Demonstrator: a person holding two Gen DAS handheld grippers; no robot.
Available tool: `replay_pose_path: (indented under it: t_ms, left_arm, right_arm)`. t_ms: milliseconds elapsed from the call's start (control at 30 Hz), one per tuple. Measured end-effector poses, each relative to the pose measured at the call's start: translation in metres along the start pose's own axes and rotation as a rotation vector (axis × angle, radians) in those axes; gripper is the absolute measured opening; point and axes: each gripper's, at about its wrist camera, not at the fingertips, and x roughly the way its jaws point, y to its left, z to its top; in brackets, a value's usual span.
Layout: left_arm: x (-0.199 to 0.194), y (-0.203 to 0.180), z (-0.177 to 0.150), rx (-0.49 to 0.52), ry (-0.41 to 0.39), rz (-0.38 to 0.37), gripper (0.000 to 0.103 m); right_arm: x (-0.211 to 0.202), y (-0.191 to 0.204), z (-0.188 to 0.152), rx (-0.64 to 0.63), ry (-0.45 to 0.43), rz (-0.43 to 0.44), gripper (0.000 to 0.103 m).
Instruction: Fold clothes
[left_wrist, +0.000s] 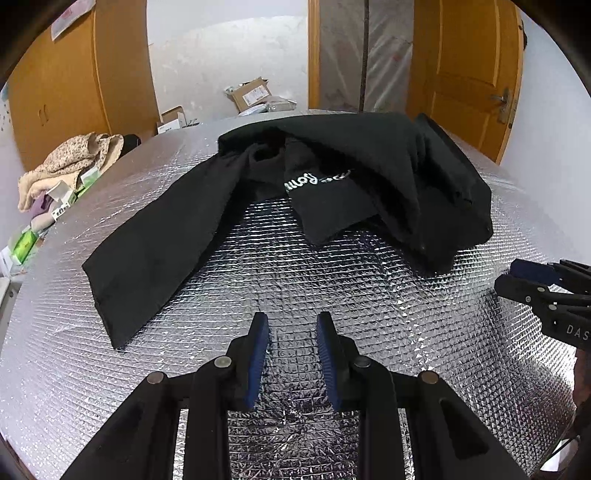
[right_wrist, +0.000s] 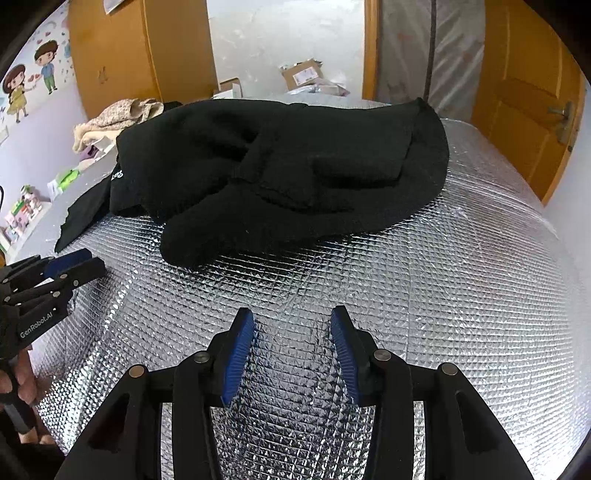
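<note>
A black garment (left_wrist: 369, 177) with white lettering lies crumpled across the far half of the silver foil table (left_wrist: 295, 280); one long flat part (left_wrist: 155, 251) stretches toward the near left. From the right wrist view the same black garment (right_wrist: 280, 173) is a bunched heap. My left gripper (left_wrist: 292, 325) hovers open over bare foil, short of the cloth, holding nothing. The right gripper (right_wrist: 291, 321) is also open and empty above the foil in front of the heap. Each gripper shows at the other view's edge: the right gripper (left_wrist: 517, 275) and the left gripper (right_wrist: 79, 262).
A beige floral cloth (left_wrist: 70, 162) and small boxes (left_wrist: 26, 243) lie off the table's left side. Cardboard boxes (left_wrist: 251, 92) sit on the floor beyond. Orange wooden doors (left_wrist: 469, 74) stand behind the table. A hand (right_wrist: 22, 380) holds the left gripper.
</note>
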Motion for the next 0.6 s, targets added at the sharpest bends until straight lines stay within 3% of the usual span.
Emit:
replay_pose_path:
  t_ms: [267, 600]
  left_arm:
    - [-0.004, 0.019, 0.009, -0.026, -0.036, 0.036, 0.027]
    - [0.006, 0.031, 0.002, -0.047, -0.028, 0.023, 0.028]
  right_arm:
    - [-0.004, 0.013, 0.008, -0.014, -0.006, 0.05, 0.046]
    - [0.0, 0.041, 0.036, -0.067, -0.104, 0.077, 0.046]
